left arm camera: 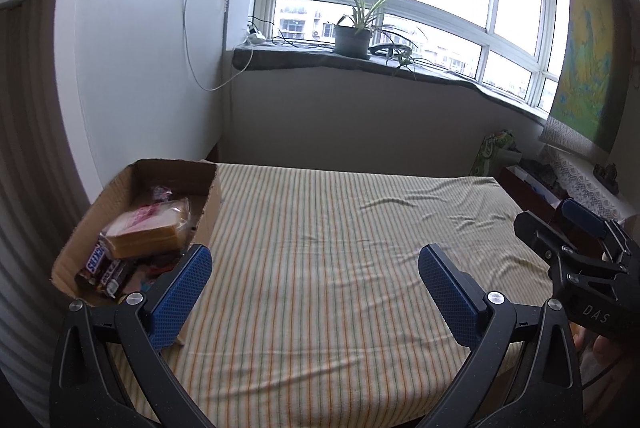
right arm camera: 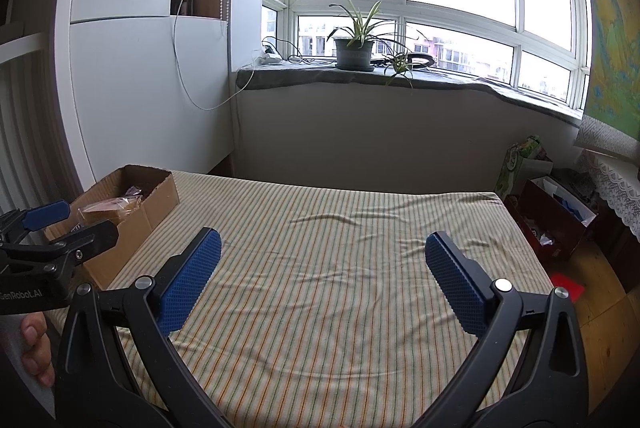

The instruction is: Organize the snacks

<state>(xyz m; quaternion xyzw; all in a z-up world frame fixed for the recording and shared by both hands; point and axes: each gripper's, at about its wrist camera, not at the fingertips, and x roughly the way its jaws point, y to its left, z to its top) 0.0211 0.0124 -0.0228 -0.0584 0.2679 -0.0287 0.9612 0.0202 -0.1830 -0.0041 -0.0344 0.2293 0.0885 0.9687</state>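
Snacks point(left arm camera: 140, 236) lay packed in the cardboard box point(left arm camera: 208, 212) at far left. Both the left gripper point(left arm camera: 316, 268) and right gripper point(right arm camera: 322, 256) gaped wide, empty. Seemingly finished; better to withdraw without nudging the box.

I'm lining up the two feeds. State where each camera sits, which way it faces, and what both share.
Left wrist: on the left tongs, facing the window; right tongs at right edge.
Right wrist: on the right tongs, facing likewise; left tongs and a hand at left.
Shared: cardboard box of snacks, striped cloth, potted plant.
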